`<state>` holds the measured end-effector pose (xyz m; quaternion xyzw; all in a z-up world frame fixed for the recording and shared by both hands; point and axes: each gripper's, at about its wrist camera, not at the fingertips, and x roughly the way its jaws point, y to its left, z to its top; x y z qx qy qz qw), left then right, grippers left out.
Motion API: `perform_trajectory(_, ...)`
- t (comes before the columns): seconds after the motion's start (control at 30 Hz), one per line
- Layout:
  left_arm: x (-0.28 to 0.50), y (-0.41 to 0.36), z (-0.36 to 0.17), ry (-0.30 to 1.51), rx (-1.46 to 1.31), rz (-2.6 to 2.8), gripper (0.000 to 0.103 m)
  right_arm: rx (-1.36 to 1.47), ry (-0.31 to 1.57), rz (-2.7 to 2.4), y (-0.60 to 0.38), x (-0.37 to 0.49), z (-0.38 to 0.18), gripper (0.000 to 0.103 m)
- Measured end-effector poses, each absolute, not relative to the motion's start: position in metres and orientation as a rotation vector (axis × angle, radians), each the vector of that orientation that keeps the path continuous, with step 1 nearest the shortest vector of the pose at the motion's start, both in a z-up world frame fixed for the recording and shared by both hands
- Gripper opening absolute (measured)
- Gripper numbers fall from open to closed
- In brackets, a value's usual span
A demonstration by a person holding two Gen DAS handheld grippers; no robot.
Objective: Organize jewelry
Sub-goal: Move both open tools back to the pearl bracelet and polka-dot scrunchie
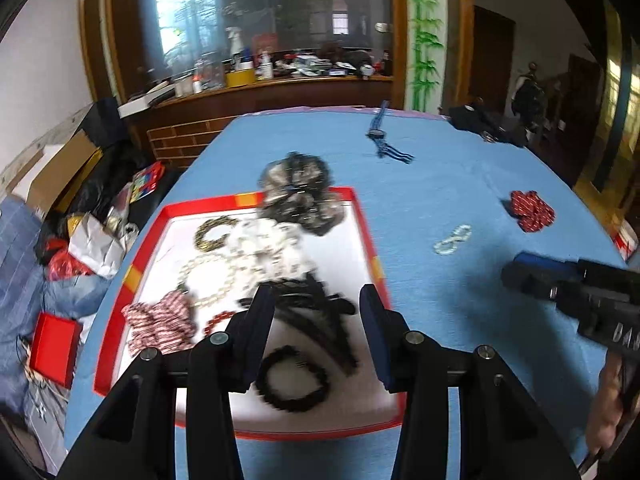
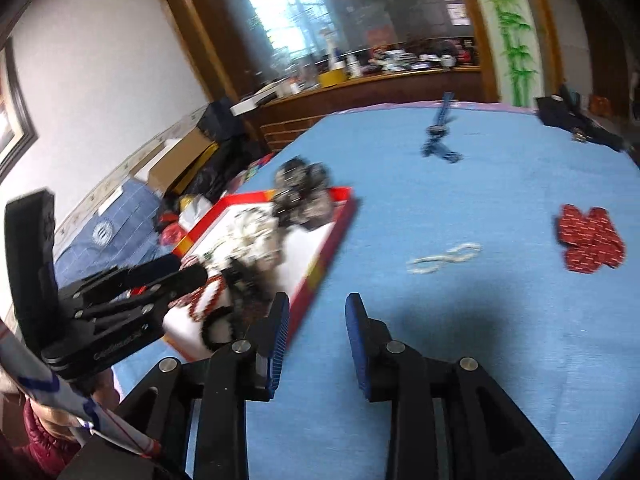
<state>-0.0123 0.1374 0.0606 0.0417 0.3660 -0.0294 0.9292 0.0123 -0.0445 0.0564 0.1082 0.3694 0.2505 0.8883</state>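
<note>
The red-rimmed tray (image 1: 370, 236) sits near the left edge of the blue tabletop (image 1: 440, 184), stuffed with pearl strands (image 1: 216, 276), scrunchies and a black hair tie (image 1: 292, 380). The left gripper (image 1: 316, 312) hangs over the tray, jaws wide, holding nothing. The right gripper (image 2: 316, 320) is spread over bare cloth beside the tray, also holding nothing. A clear bead bracelet (image 2: 444, 258) and red scrunchie (image 2: 590, 240) lie toward the right edge, and a blue necklace (image 2: 438, 132) near the far edge.

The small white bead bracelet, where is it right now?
The small white bead bracelet lies on the blue tablecloth, right of the red-rimmed tray and near the red patterned scrunchie.
</note>
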Motion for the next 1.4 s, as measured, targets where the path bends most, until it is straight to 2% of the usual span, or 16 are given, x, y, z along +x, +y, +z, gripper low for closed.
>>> perform_trajectory(0.1, -0.009, 0.115, 0.062, 0.758, 0.112, -0.093, 0.044, 0.24, 0.751, 0.463, -0.074, 0.016, 0.06, 0.034)
perform_trajectory(0.2, -0.002, 0.096, 0.06, 0.777, 0.127, -0.123, 0.049, 0.261, 0.749, 0.404, -0.103, 0.022, 0.064, 0.042)
perform_trajectory(0.43, 0.01, 0.053, 0.055, 0.795, 0.168, -0.175, 0.049, 0.365, 0.737, 0.308, -0.168, 0.033, 0.065, 0.043)
perform_trajectory(0.53, 0.018, 0.037, 0.049, 0.816, 0.187, -0.197, 0.05, 0.389, 0.741, 0.254, -0.187, 0.04, 0.062, 0.05)
perform_trajectory(0.8, 0.038, 0.009, 0.037, 0.852, 0.203, -0.221, 0.05, 0.427, 0.745, 0.232, -0.202, 0.048, 0.057, 0.05)
perform_trajectory(0.87, 0.047, 0.004, 0.033, 0.873, 0.197, -0.232, 0.053, 0.422, 0.751, 0.212, -0.207, 0.054, 0.058, 0.05)
perform_trajectory(0.93, 0.056, 0.001, 0.029, 0.902, 0.183, -0.248, 0.056, 0.414, 0.777, 0.155, -0.215, 0.063, 0.056, 0.06)
perform_trajectory(0.97, 0.064, 0.0, 0.026, 0.923, 0.165, -0.253, 0.056, 0.41, 0.797, 0.114, -0.221, 0.07, 0.053, 0.061)
perform_trajectory(1.4, 0.116, 0.022, -0.001, 1.033, 0.002, -0.204, 0.056, 0.513, 0.839, 0.023, -0.261, 0.088, 0.023, 0.061)
